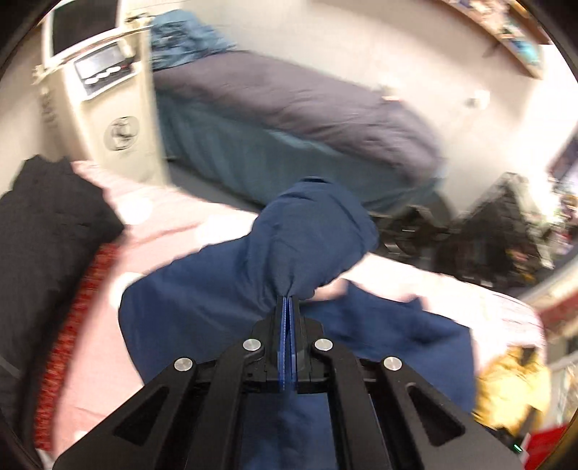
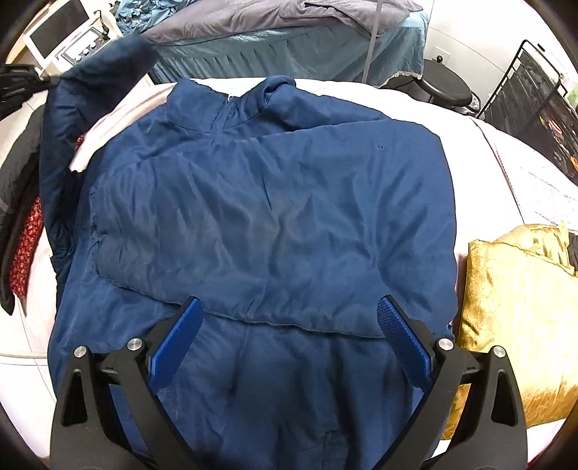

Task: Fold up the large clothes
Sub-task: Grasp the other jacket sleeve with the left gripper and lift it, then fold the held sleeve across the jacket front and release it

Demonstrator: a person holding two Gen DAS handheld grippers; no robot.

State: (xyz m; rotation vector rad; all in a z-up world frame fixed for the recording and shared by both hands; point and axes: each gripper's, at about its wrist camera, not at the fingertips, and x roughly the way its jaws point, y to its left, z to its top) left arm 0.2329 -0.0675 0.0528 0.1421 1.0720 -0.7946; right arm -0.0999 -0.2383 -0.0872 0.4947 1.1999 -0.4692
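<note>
A large navy blue jacket (image 2: 274,202) lies spread on a white and pink bed (image 2: 491,173), collar at the far side. Its right sleeve is folded across the body. My left gripper (image 1: 288,300) is shut on the cuff of the left sleeve (image 1: 310,231) and holds it lifted above the bed; the raised sleeve also shows at the upper left of the right wrist view (image 2: 97,72). My right gripper (image 2: 289,318) is open and empty, hovering over the jacket's lower part near the folded sleeve's edge.
A gold cushion (image 2: 513,325) lies on the bed at the right. Black and red clothes (image 1: 47,253) are piled at the left. A second bed with grey and teal covers (image 2: 289,25), a beige appliance (image 1: 97,90) and a black rack (image 2: 531,90) stand beyond.
</note>
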